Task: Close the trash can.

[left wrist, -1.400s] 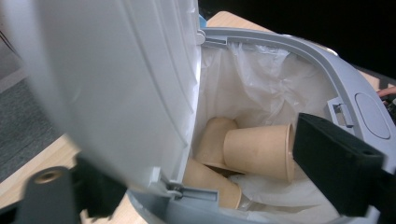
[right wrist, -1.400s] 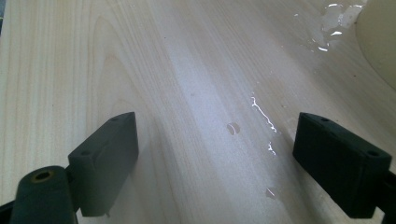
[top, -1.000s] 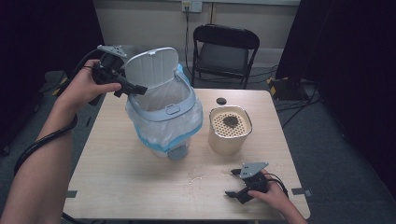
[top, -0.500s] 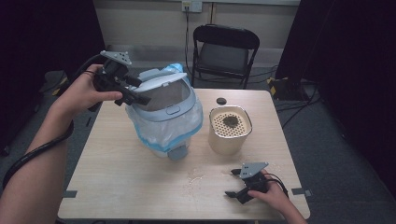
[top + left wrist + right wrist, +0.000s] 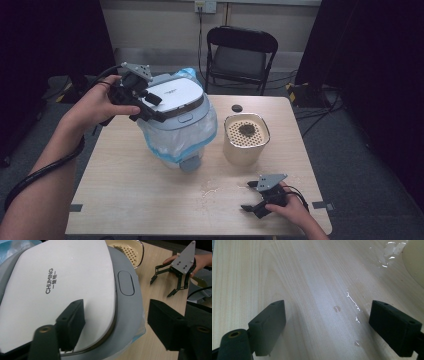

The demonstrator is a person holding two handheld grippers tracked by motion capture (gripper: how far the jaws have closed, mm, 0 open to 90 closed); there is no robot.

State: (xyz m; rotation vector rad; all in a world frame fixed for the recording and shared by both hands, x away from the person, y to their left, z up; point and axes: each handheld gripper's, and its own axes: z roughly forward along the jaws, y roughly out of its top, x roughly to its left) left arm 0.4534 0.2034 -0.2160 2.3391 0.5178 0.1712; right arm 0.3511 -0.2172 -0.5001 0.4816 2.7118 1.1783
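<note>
Since the earlier frames, the white hinged lid [image 5: 172, 95] of the grey bin has swung from upright to flat, and my left gripper [image 5: 150, 102], at upper left of the high view, has travelled rightward with it. Its jaws have just been closing; they stand partly apart over the lid's edge. In the left gripper view one pad [image 5: 71, 326] lies on the white surface, the other hangs clear beside the grey rim, so I judge they press down rather than clamp. The grey, lidded bin with a blue-edged clear plastic liner [image 5: 180, 135] stands at centre left of the light wooden table [image 5: 125, 200].

Right of centre stands a cream round container with a perforated insert [image 5: 246, 137], dark residue on its mesh; a small black cap [image 5: 237, 108] lies behind it. White crumbs or droplets [image 5: 212, 190] mark the table in front.

At lower right, my right gripper [image 5: 252, 197] rests on the table, jaws wide apart, holding nothing.

Progress, as I judge it: the lid is down, apparently seated; whether the latch has caught I cannot tell. Remaining: release and withdraw.
</note>
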